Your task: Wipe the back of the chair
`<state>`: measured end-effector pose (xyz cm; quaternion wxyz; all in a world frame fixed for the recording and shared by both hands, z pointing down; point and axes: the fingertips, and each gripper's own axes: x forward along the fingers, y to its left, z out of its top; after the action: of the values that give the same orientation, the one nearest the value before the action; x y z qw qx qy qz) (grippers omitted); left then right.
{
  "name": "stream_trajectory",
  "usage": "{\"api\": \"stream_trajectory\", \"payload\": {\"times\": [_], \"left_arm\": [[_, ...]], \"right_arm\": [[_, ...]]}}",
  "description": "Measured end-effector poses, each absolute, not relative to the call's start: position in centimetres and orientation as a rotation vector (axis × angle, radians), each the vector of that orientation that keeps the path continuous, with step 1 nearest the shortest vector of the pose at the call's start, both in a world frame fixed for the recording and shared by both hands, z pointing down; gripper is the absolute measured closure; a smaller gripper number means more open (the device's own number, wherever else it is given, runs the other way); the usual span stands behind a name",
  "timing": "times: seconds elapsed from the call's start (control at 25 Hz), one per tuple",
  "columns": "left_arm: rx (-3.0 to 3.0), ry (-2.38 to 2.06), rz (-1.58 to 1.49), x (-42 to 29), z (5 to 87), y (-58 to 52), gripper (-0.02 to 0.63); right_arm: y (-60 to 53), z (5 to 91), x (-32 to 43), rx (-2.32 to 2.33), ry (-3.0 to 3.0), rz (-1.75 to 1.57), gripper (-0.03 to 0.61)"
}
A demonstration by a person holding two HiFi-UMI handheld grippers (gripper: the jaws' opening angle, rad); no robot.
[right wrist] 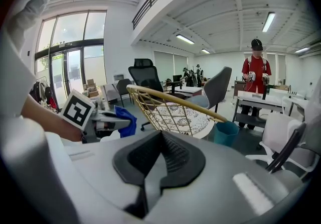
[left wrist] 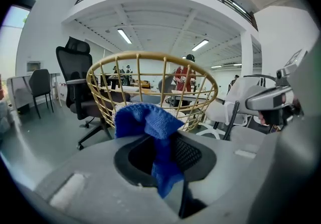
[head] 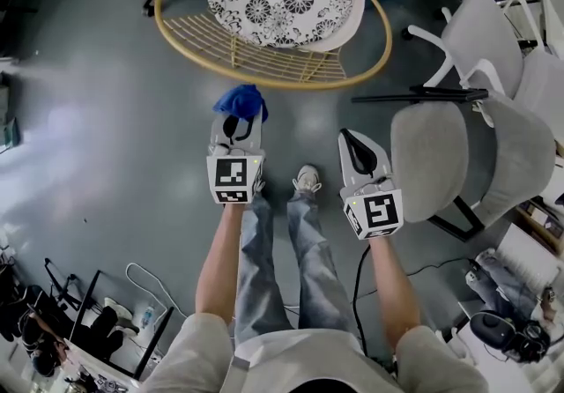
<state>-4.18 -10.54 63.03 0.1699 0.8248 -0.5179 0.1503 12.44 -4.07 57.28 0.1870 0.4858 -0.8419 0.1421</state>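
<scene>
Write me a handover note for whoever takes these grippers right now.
Left gripper: shut on the blue cloth, held above the floor, short of the gold wire chair.
Right gripper: shut, empty, beside the grey office chair.
Done: cloth in hand.
Left: bring the cloth to the chair back and wipe; it touches neither chair yet.

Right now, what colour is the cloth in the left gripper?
Blue cloth; clearest in the left gripper view.
</scene>
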Motion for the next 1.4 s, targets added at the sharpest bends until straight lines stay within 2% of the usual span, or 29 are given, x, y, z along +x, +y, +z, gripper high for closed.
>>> {"api": "stream_trajectory", "payload": {"times": [0.64,1.4], "left_arm": [[2.383,-1.450,0.316,-7.7,52.8,-4.7,0.538],[2.423,-1.526,0.214,-9.6,35.0,-7.2,0.538]], "right_arm": [[-3.6,52.1,11.8,1.484,-2.338,0.397,0.578],[-7.5,33.7,14.6,1.607,-2.363,0.257,0.578]]}}
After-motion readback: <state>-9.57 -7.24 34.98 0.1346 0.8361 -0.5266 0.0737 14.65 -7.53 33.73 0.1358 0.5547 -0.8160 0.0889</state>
